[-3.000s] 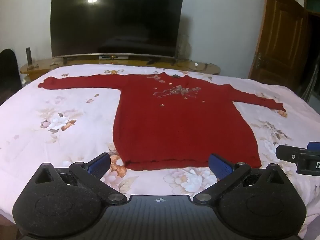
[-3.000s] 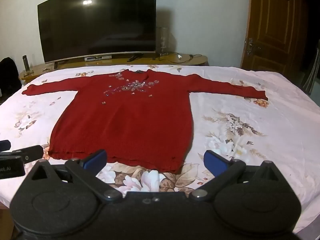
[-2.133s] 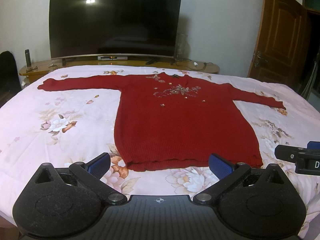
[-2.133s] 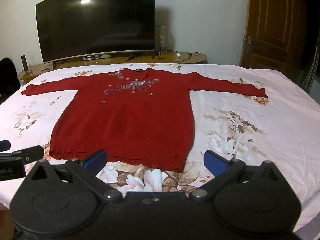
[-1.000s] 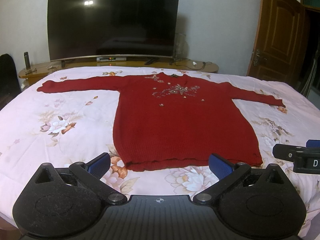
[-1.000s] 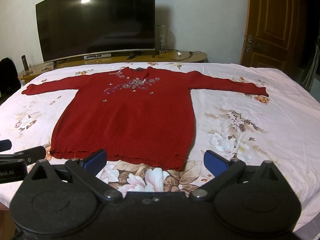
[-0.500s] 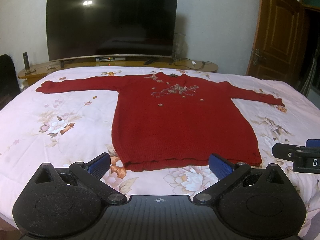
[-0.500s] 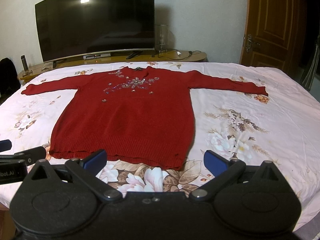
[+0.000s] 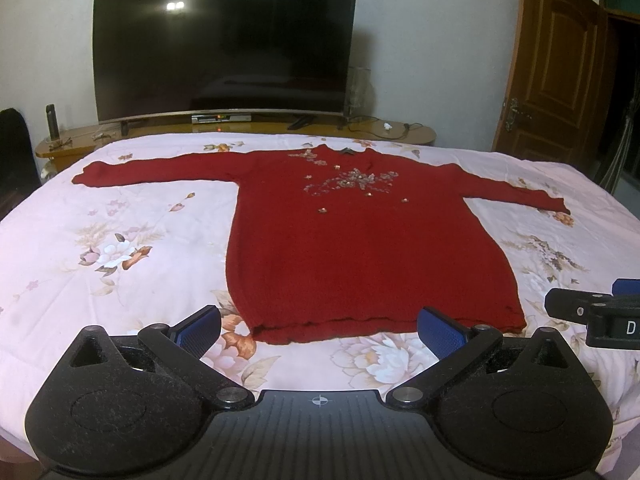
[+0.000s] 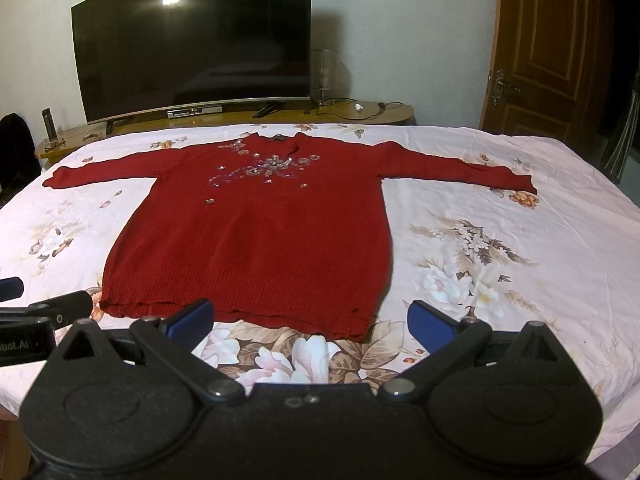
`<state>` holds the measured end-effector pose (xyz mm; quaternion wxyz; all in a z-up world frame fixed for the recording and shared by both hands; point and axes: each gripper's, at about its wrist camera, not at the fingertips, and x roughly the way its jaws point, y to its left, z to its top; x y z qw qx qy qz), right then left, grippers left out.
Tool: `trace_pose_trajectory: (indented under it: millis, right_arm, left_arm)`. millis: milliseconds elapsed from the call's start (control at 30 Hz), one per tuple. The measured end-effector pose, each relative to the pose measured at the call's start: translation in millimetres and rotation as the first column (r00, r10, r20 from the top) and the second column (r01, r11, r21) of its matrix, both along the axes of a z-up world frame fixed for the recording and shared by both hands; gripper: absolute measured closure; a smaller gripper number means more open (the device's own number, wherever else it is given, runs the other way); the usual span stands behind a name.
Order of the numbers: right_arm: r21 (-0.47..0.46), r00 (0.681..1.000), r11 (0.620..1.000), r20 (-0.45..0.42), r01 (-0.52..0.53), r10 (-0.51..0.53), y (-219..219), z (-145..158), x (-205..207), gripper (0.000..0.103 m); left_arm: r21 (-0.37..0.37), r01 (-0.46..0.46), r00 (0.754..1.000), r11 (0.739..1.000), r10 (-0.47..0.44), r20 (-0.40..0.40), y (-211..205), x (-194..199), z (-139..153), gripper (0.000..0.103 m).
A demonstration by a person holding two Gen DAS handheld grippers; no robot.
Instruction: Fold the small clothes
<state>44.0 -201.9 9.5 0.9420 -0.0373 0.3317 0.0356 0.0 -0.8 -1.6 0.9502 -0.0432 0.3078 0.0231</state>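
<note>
A red knitted sweater (image 9: 360, 248) (image 10: 264, 240) with sequin trim on the chest lies flat and face up on the bed, both sleeves stretched out sideways and its hem toward me. My left gripper (image 9: 318, 330) hovers open just short of the hem, nothing between its blue pads. My right gripper (image 10: 310, 322) is open too, hanging over the hem's right part and holding nothing. Each view catches the other gripper at its edge: the right one (image 9: 592, 312) and the left one (image 10: 40, 312).
The bed (image 9: 120, 240) (image 10: 500, 248) wears a pink floral sheet. Behind it a low wooden stand (image 9: 400, 132) carries a large curved television (image 9: 224, 44) (image 10: 192, 40), a small box and cables. A brown door (image 9: 556, 60) (image 10: 540, 48) stands at the right.
Both grippers have drifted only slightly over the last seconds. The sweater lies as it did, and both grippers have stayed open.
</note>
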Motion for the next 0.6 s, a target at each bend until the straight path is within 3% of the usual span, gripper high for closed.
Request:
trace_pose_trajectory:
  millis: [600]
  right_arm:
    - [-0.005, 1.0, 1.0, -0.003, 0.001, -0.001, -0.1, -1.3, 0.3, 0.001]
  left_arm:
    - [0.011, 0.001, 1.0, 1.0, -0.001, -0.01, 1.5, 4.8, 0.4, 0.0]
